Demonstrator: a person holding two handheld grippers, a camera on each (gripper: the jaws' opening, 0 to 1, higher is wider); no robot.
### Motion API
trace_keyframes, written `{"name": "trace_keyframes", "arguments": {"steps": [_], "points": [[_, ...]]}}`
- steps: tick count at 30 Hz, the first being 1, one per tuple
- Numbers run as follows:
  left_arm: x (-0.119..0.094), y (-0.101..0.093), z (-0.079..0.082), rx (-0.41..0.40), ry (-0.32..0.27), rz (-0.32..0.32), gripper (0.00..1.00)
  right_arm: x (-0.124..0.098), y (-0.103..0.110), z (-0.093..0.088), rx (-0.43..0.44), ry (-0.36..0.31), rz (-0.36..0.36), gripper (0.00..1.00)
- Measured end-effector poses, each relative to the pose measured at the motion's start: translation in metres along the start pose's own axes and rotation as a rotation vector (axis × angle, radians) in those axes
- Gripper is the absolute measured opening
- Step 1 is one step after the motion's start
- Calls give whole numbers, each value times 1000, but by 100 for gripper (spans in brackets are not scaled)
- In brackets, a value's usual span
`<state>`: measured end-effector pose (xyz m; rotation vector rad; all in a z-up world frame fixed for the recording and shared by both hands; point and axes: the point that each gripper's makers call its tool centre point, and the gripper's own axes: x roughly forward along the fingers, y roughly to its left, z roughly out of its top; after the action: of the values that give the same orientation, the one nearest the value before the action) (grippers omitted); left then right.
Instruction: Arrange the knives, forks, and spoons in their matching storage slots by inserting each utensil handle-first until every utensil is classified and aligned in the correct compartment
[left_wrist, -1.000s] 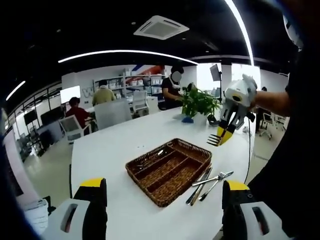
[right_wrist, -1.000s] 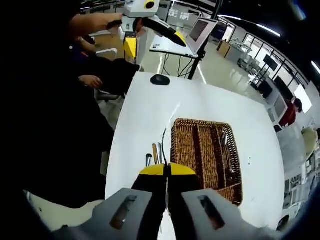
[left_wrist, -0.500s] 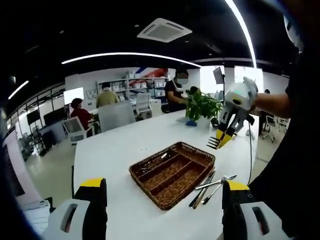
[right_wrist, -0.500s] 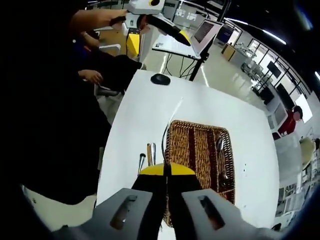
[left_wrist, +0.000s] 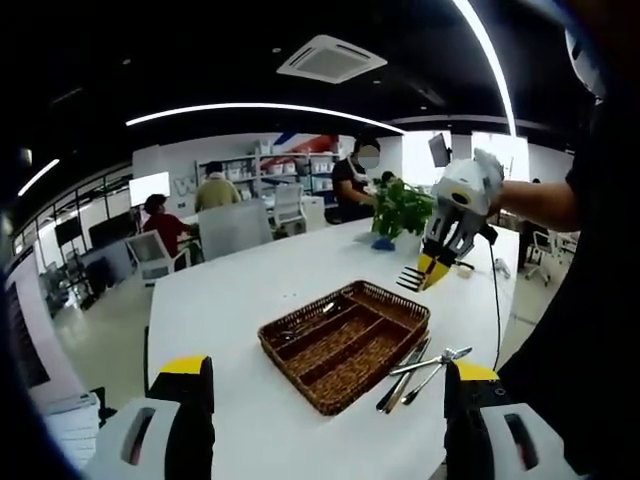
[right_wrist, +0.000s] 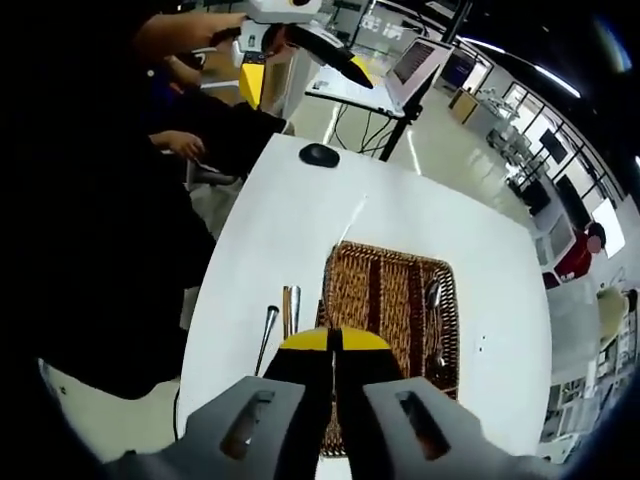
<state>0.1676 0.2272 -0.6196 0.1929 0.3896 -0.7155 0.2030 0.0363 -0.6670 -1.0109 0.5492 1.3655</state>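
Observation:
A brown wicker tray (left_wrist: 283, 353) with long slots sits on the white table (left_wrist: 220, 300). Spoons (right_wrist: 434, 298) lie in one outer slot. Several loose utensils (left_wrist: 412, 365) lie beside it on the table and appear in the right gripper view as loose utensils (right_wrist: 280, 315). My right gripper (left_wrist: 432, 268) hovers above the tray's far side, shut on a fork (left_wrist: 410, 278) whose tines stick out. In its own view the right gripper (right_wrist: 333, 340) is over the tray (right_wrist: 372, 290). My left gripper (left_wrist: 327, 368) is wide open near the table's edge, holding nothing, and shows as the left gripper (right_wrist: 285, 60).
A potted plant (left_wrist: 400, 205) stands at the table's far end. A black mouse (right_wrist: 320, 155) lies on the table past the tray, with a laptop on a stand (right_wrist: 415, 60) behind. Several people sit at desks in the background. A person's hand (right_wrist: 172, 145) rests at the left.
The right gripper with the fork has moved a little left and down toward the tray in the left gripper view. The left gripper stays open.

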Motion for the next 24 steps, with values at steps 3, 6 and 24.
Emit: {"name": "trace_keyframes", "arguments": {"steps": [3, 6, 24], "points": [[0, 1, 0, -1, 0, 1, 100, 4, -7, -2, -2, 6, -6, 0], [0, 1, 0, -5, -2, 0, 100, 8, -15, -4, -4, 13, -14, 0], [0, -4, 1, -16, 21, -24, 100, 30, -57, -7, -17, 43, -48, 0]]}}
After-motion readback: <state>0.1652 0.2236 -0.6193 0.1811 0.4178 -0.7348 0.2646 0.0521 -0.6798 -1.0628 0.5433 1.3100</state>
